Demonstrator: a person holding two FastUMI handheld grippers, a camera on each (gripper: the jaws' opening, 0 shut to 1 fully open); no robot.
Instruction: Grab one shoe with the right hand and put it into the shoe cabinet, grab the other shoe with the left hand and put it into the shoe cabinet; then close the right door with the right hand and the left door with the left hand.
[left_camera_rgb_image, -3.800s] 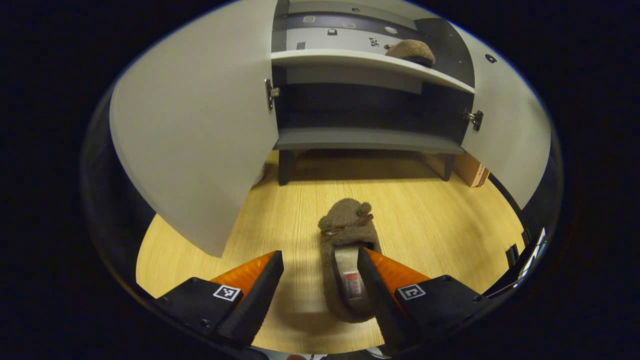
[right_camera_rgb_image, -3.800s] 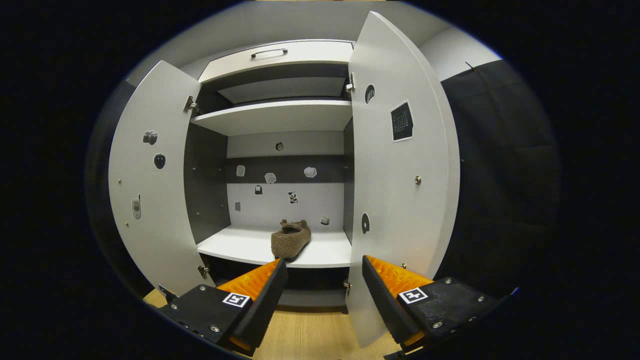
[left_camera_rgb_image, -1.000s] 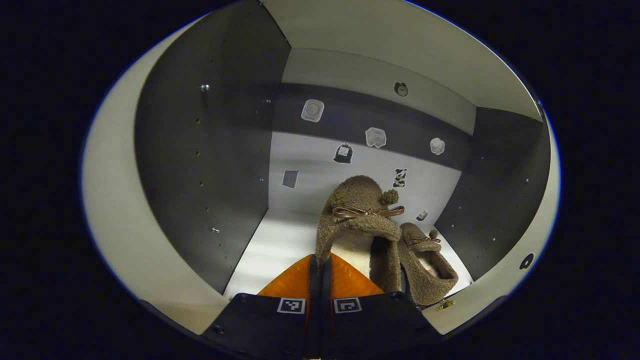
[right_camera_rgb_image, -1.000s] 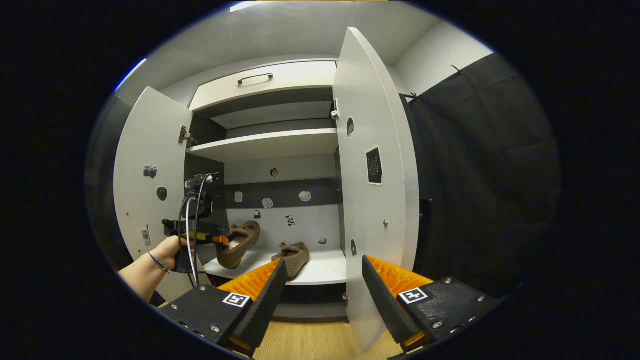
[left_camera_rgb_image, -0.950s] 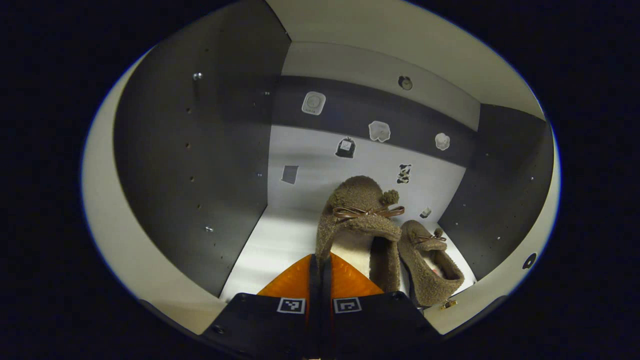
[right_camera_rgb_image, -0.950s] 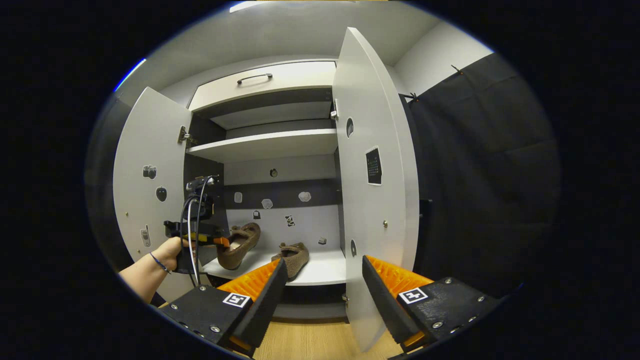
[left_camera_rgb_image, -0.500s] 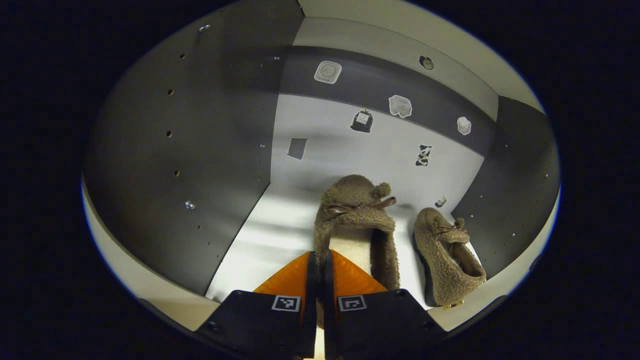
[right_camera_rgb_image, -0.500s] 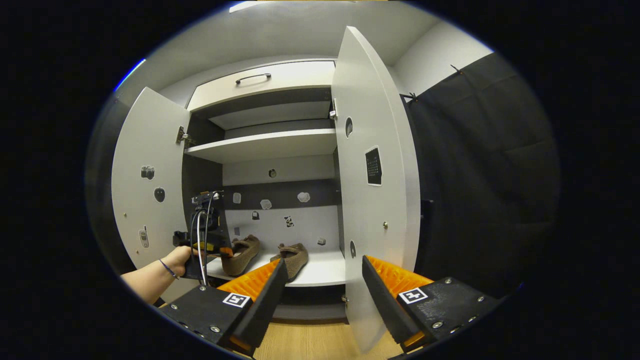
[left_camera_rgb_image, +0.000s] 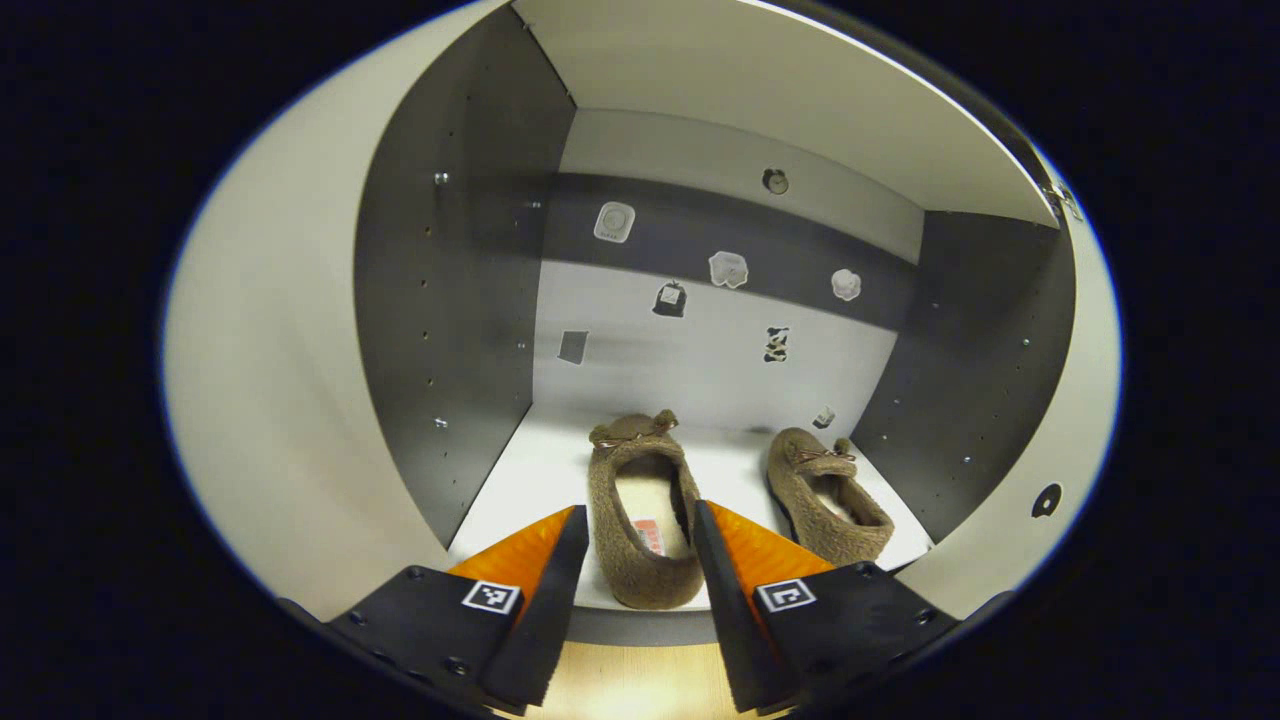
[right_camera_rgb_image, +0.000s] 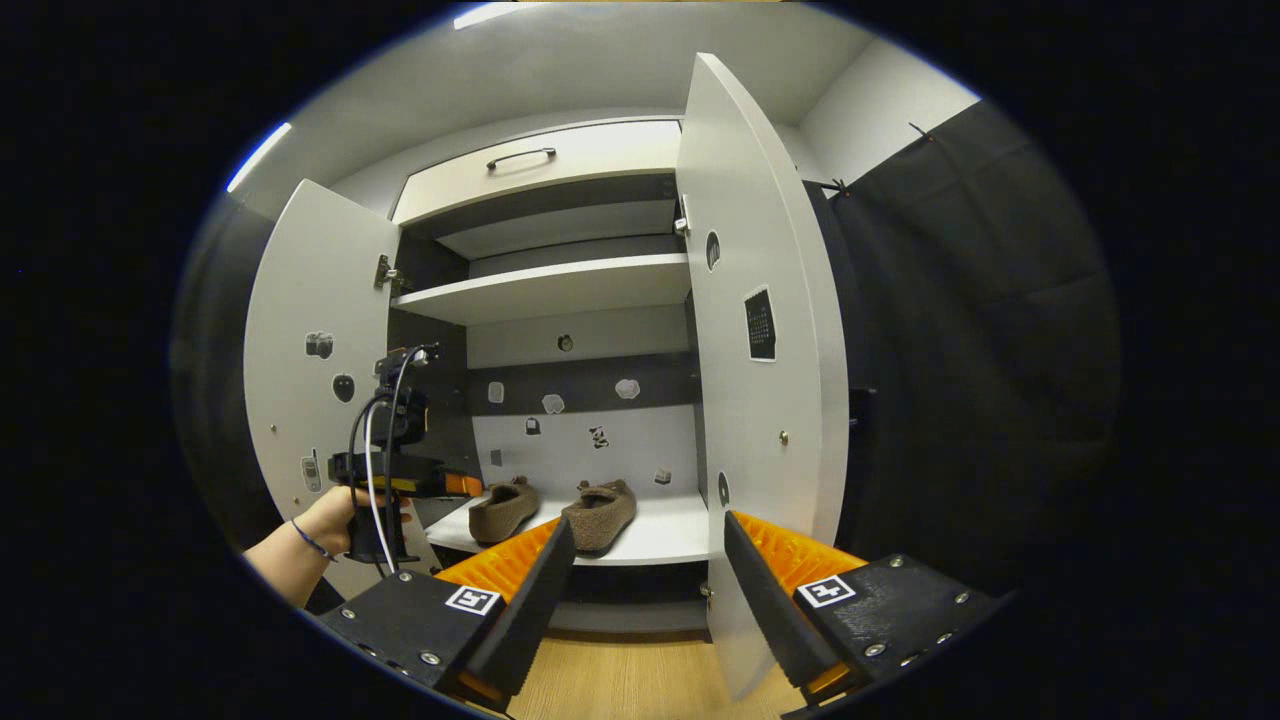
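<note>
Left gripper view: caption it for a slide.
Open hand-held gripper facing two brown slippers side by side on the cabinet shelf.

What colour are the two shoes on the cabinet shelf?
Both shoes, left and right, are fuzzy brown with pale lining, clearest in the left gripper view.

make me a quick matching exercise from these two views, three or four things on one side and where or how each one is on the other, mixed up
Things:
1. left shoe
2. right door
3. left gripper
4. drawer

States:
a. open, just in front of the shelf edge
b. shut, at the cabinet top
c. swung open
d. lying on the white shelf

Pairs: 1-d, 2-c, 3-a, 4-b
</note>
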